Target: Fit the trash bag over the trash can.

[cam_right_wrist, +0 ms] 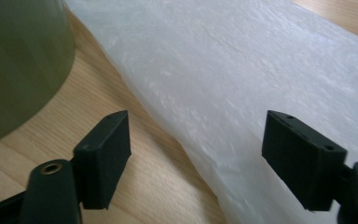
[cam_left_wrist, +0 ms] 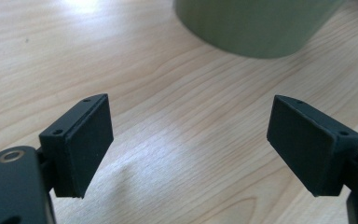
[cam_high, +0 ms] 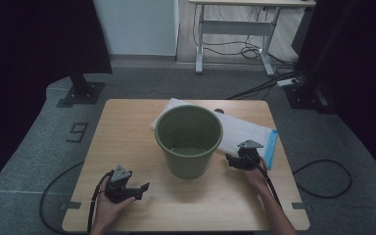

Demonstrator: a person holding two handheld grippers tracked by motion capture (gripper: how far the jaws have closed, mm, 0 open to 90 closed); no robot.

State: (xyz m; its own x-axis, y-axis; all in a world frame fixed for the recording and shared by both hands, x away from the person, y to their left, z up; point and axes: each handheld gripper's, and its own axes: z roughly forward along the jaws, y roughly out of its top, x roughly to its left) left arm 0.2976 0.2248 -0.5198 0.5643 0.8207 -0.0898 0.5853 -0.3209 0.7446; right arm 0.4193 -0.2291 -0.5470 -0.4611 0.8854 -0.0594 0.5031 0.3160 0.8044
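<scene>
Reaching toward the white plastic bag (cam_right_wrist: 242, 84) lying flat behind the green bucket (cam_high: 189, 139) near the tabletop's (cam_high: 127, 122) right edge, the right gripper (cam_right_wrist: 196, 158), fingers apart like the left gripper's (cam_left_wrist: 191, 144), should pinch its thin, limp, slippery near edge.

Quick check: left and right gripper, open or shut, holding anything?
Left gripper: open, empty, over bare table.
Right gripper: open, holding nothing, jaws astride the edge of the white bag beside the bucket.
</scene>
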